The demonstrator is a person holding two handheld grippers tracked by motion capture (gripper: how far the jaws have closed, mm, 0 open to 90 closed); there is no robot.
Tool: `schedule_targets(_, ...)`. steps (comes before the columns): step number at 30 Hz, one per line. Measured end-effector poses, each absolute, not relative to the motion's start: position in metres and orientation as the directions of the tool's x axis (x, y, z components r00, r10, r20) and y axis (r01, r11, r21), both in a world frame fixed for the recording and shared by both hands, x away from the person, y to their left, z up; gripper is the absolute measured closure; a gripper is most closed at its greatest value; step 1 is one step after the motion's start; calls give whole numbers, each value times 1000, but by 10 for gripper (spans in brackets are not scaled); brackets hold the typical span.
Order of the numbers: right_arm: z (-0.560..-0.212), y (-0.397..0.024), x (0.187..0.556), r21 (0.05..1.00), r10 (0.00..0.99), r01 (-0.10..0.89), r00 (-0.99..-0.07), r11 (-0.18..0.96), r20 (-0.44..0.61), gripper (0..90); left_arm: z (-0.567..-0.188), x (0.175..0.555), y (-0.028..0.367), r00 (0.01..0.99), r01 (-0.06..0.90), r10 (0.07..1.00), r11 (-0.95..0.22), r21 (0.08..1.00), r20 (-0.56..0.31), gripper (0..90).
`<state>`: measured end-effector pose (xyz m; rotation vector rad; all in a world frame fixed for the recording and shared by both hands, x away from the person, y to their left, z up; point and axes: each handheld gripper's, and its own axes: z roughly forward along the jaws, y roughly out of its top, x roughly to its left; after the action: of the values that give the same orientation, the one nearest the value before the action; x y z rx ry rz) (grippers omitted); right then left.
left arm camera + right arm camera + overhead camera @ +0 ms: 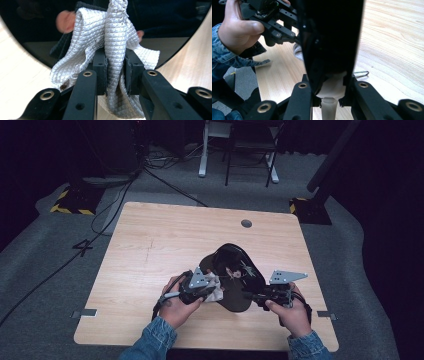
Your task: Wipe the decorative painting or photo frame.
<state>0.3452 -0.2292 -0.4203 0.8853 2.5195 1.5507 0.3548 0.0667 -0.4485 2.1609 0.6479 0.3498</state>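
Glossy black object (235,275), its make unclear, hides much tabletop (165,240). Left tool (115,72) clamps a quilted silver cloth (100,37); right tool (331,97) grips its pale stem (329,105).

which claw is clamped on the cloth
The left claw: its jaws pinch the silvery quilted cloth against the glossy black oval mirror. The right claw instead grips the mirror's white handle.

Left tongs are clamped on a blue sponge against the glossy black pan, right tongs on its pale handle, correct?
Not a sponge: the left gripper view shows the left tongs clamped on a silvery quilted cloth against the glossy black pan. The right tongs do grip its pale handle.
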Motion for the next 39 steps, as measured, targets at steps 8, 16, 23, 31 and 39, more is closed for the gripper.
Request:
schedule_targets(8, -420, -230, 345, 832, 494, 445, -833, 330, 250, 766, -454, 363, 81, 806, 365, 592, -499, 786, 1, 746)
schedule_targets(16, -420, -230, 345, 833, 493, 446, -833, 328, 252, 765, -456, 361, 77, 807, 377, 590, -496, 782, -15, 740)
schedule_targets(23, -420, -230, 345, 832, 494, 448, -831, 327, 253, 765, -456, 354, 61, 831, 359, 557, -532, 767, -2, 741)
schedule_targets(31, -420, -231, 345, 832, 496, 450, -830, 325, 255, 766, -455, 345, 44, 863, 338, 505, -546, 767, -21, 741)
schedule_targets(39, -420, -232, 346, 832, 497, 453, -828, 321, 260, 767, -457, 344, 41, 873, 330, 487, -544, 772, -30, 742)
